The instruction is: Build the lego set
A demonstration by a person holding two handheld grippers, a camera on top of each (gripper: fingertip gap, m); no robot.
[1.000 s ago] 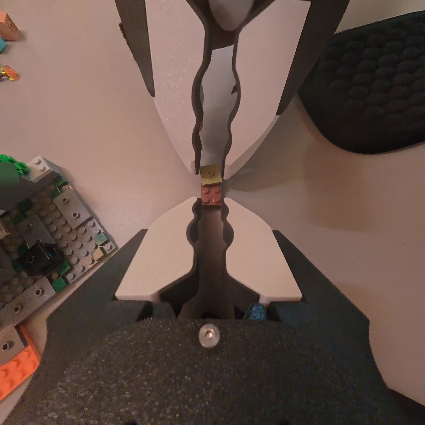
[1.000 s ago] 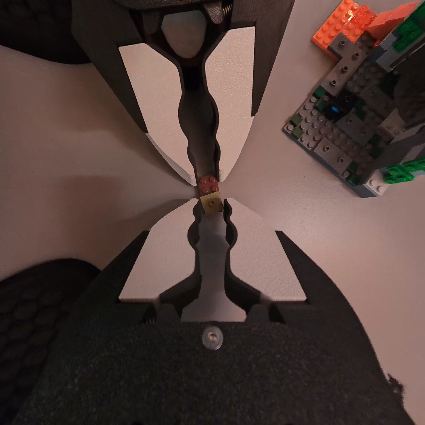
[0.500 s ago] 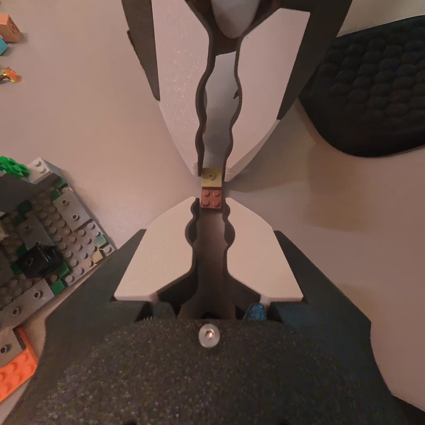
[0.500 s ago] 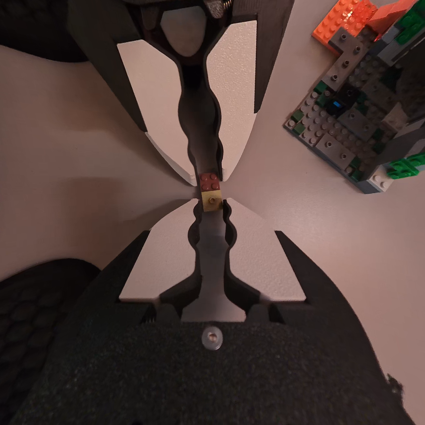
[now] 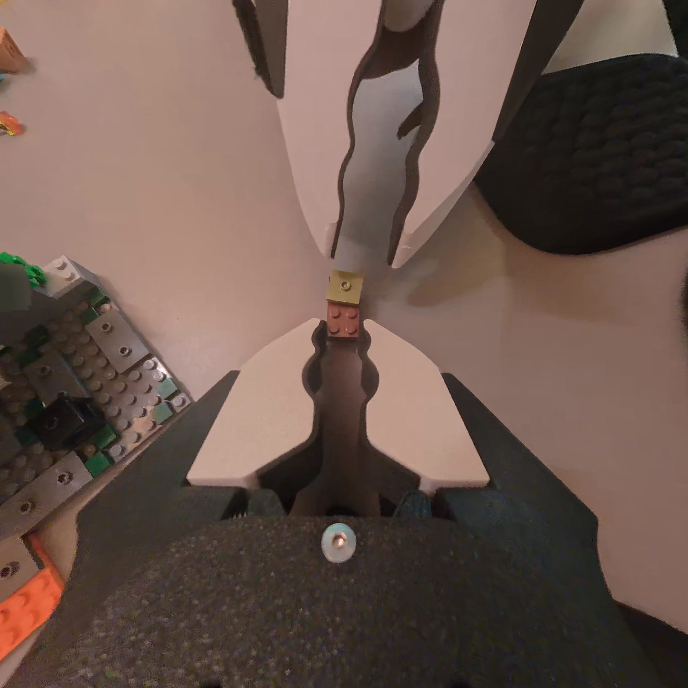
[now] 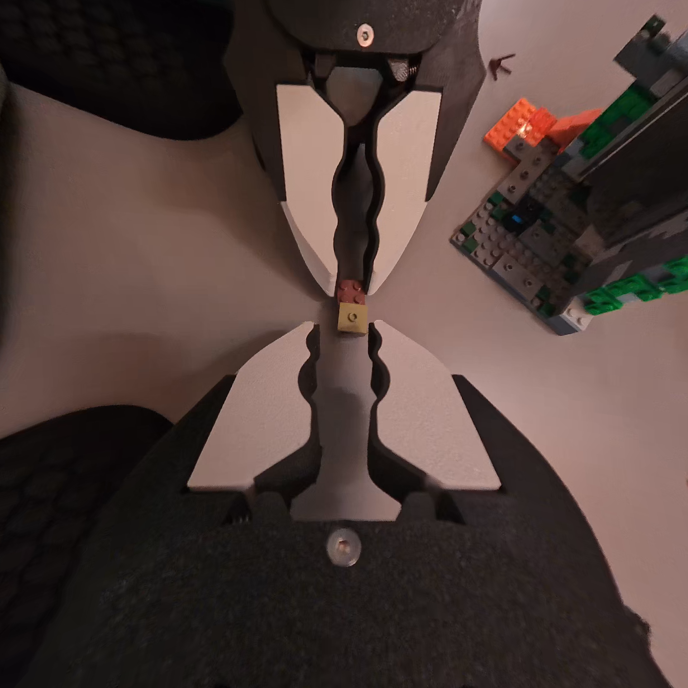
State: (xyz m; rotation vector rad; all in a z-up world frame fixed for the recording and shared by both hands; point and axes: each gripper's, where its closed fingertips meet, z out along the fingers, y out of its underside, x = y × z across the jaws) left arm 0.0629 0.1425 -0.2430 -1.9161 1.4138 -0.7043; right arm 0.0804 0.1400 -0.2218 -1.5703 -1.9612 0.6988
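My left gripper [image 5: 343, 329] is shut on a small brown 2x2 brick [image 5: 343, 324] and holds it above the pale table. An olive piece with one stud [image 5: 345, 286] is joined to the brown brick's far end. My right gripper [image 5: 363, 260] faces the left one; its jaws stand apart and its tips sit just behind the olive piece. In the right wrist view the olive piece [image 6: 352, 317] lies at the mouth of my right gripper [image 6: 343, 327], with a gap on its left side. Beyond it the left gripper [image 6: 352, 292] grips the brown brick [image 6: 350, 292].
The grey and green lego model [image 5: 74, 391] stands on the table at left, with an orange plate [image 5: 26, 610] at its near corner; it also shows in the right wrist view [image 6: 558, 231]. A black textured cushion [image 5: 595, 167] lies at right. Loose pieces [image 5: 9, 124] lie far left. Only a small space, under 4 cm, lies between the two pairs of fingers. The orange plate [image 5: 26, 610] lies around 15 cm away from my left fingertips. It is also in sight in the right wrist view [image 6: 504, 131].
The right gripper's jaws have widened and drawn back from the olive piece, which stays on the brown brick. The left gripper still holds the brown brick.
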